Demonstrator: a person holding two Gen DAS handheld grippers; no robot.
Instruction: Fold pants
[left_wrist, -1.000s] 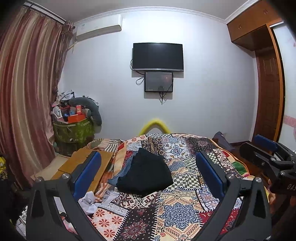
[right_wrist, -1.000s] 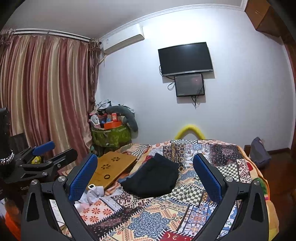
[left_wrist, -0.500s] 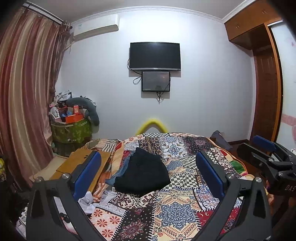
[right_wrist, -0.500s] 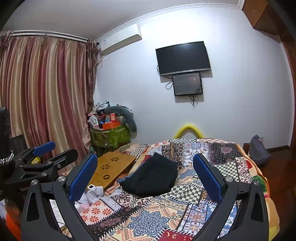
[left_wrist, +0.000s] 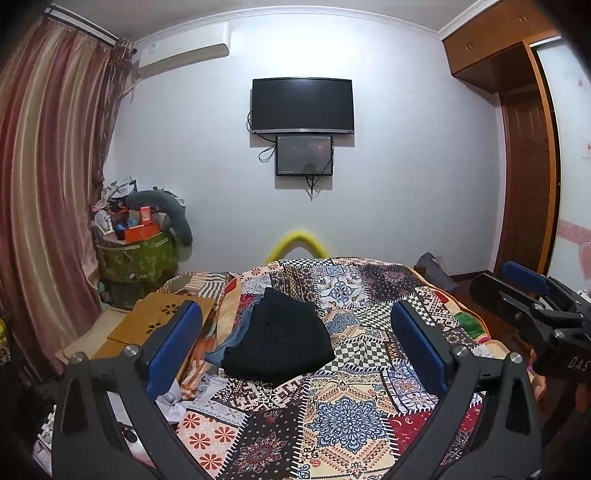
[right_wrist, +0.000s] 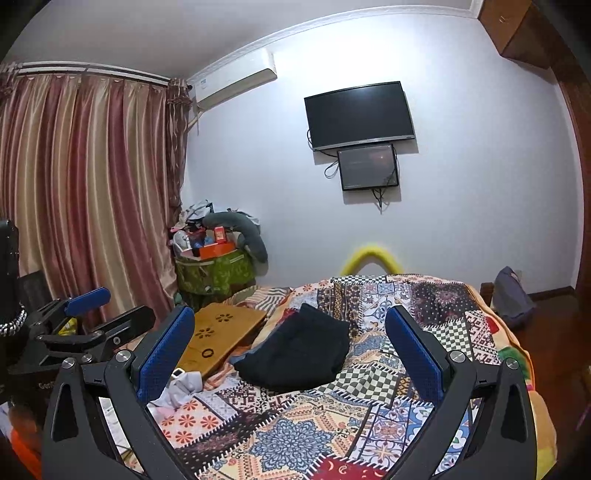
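Note:
Black pants (left_wrist: 280, 338) lie folded in a compact pile on the patchwork quilt (left_wrist: 347, 417), also seen in the right wrist view as black pants (right_wrist: 299, 350). A bit of blue denim (left_wrist: 236, 334) sticks out under their left edge. My left gripper (left_wrist: 295, 343) is held open above the near part of the bed, well short of the pile, with nothing between its blue pads. My right gripper (right_wrist: 290, 349) is open too, raised over the quilt (right_wrist: 295, 432) and holding nothing. Each gripper shows at the edge of the other's view.
A wooden lap tray (right_wrist: 221, 336) and white crumpled cloth (right_wrist: 181, 387) lie at the bed's left side. A cluttered green basket (left_wrist: 136, 254) stands by the curtain (left_wrist: 40, 206). A TV (left_wrist: 302, 105) hangs on the far wall. A dark bag (right_wrist: 511, 299) sits right of the bed.
Both grippers have drifted slightly, tilting up a little, so the pile sits a touch lower in view. Both stay open and the pants have not moved.

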